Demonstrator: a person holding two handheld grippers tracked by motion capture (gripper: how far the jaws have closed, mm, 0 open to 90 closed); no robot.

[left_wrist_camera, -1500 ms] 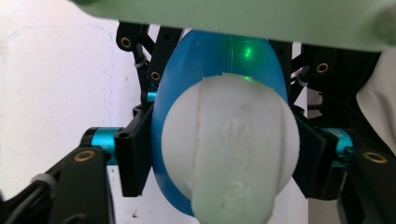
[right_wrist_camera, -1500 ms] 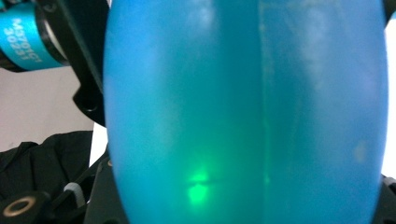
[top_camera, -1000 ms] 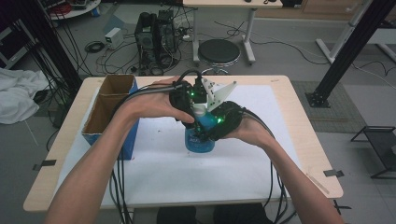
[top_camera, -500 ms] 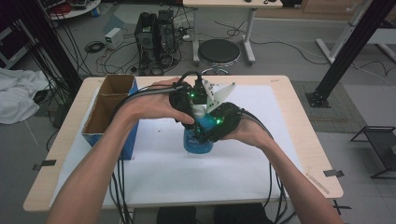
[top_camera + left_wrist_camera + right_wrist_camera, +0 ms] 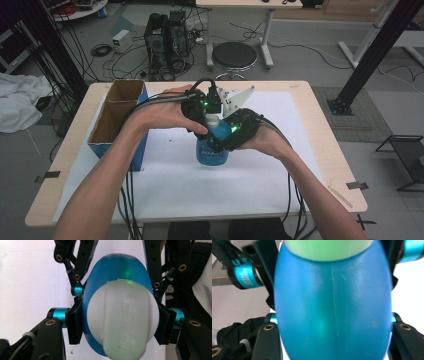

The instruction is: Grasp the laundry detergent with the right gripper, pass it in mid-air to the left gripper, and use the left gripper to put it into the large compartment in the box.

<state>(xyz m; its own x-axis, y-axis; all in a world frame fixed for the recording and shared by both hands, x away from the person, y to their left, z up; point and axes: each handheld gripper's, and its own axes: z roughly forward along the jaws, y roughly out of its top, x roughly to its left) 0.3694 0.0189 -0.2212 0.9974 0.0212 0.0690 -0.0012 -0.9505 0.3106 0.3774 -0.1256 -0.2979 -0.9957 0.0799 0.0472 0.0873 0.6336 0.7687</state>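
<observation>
— Loosening is what we see on the right tool point(image 5: 226, 142): its jaws have just been opening around the blue bottle point(image 5: 212, 150), which sits between them, low on its body. From the right gripper view we cannot tell whether the pads touch the blue wall or stand just off it.

— And our left tool point(image 5: 210, 120)?

— Clamped on the bottle, just under the white cap point(image 5: 123, 317); in the left gripper view both pads point(image 5: 75, 322) press the shoulder on either side. The bottle stands upright on the white sheet of the worktop point(image 5: 310, 170), directly beneath the left tool, with the cardboard box point(image 5: 117, 117) well off to that tool's outer side.

— So what does that mean for us?

— We judge the hold is passing to the left tool alone; the right one looks to be regripping, perhaps higher, toward the cap.
</observation>
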